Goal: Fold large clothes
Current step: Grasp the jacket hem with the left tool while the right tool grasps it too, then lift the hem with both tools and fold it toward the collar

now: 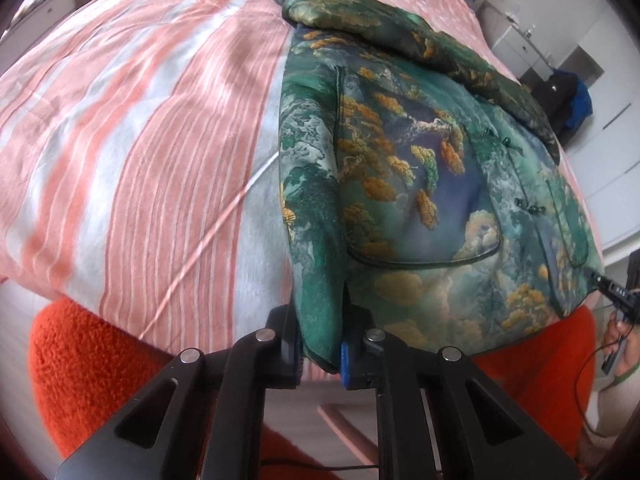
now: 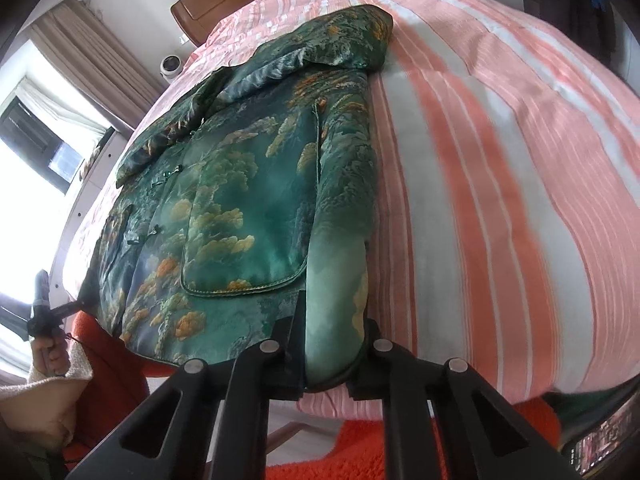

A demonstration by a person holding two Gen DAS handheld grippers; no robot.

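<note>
The left claw [image 1: 320,354] is clamped on the near hem of a green jacket [image 1: 420,184], at the corner by the side slit, with the cloth pinched between its black fingers and blue pads. The right claw [image 2: 334,350] grips the opposite near corner of the same jacket [image 2: 256,184], where a pale green fold of fabric bulges between its fingers. Both claws point steeply down at the bed's near edge.

The jacket lies flat, front up, on a bed [image 1: 140,152] covered with a pink and white striped sheet. It bears a landscape print of green hills and yellow trees, with knotted buttons down the middle and a curved patch pocket on each side. One sleeve is folded across the top near the collar. The hem reaches the near edge of the mattress.

Below the bed lies an orange shaggy rug [image 1: 80,356]. A wooden headboard [image 2: 224,4] stands at the far end, and a window with beige curtains [image 2: 92,56] is off to one side.
</note>
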